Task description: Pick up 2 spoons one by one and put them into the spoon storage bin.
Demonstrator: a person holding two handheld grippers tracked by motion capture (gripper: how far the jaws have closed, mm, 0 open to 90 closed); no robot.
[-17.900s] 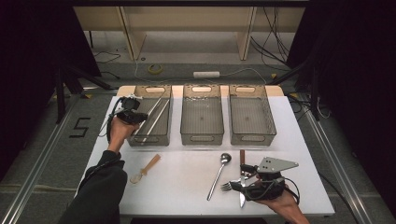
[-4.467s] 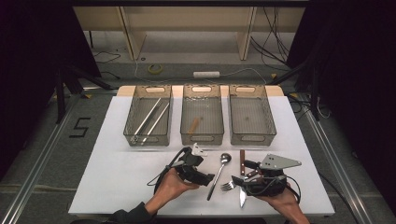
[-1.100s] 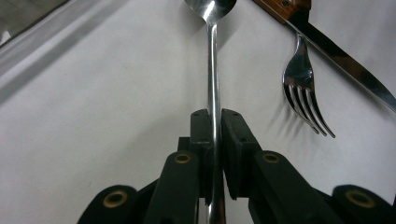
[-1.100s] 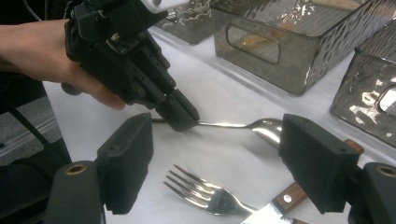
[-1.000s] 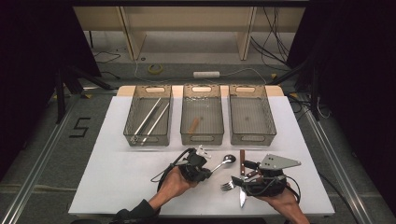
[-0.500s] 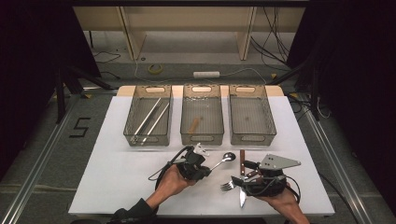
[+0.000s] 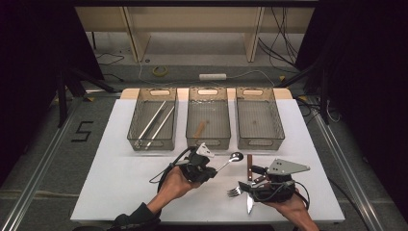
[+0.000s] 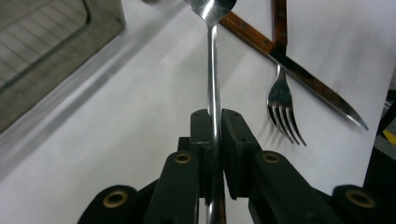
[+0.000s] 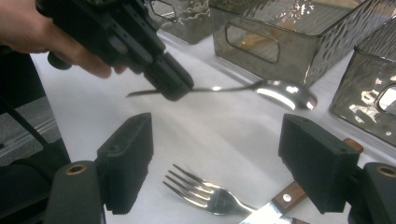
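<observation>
A white table stood on grey floor in a dark room, three clear bins toward 12 o'clock. The left gripper clenched a spoon by its handle. The right gripper gaped, released, above a fork and knife at 5 o'clock.

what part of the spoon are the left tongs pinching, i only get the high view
Observer: The left tongs are shut on the spoon partway along its handle, with the bowl well out in front of the jaws.
Operator: is it off the table or dragging
Observer: In the right gripper view it looks lifted clear of the table and held roughly level.
Operator: right tongs got anything
Observer: No. The right tongs stand wide open with nothing between the jaws, and the fork lies on the table below the gap.
</observation>
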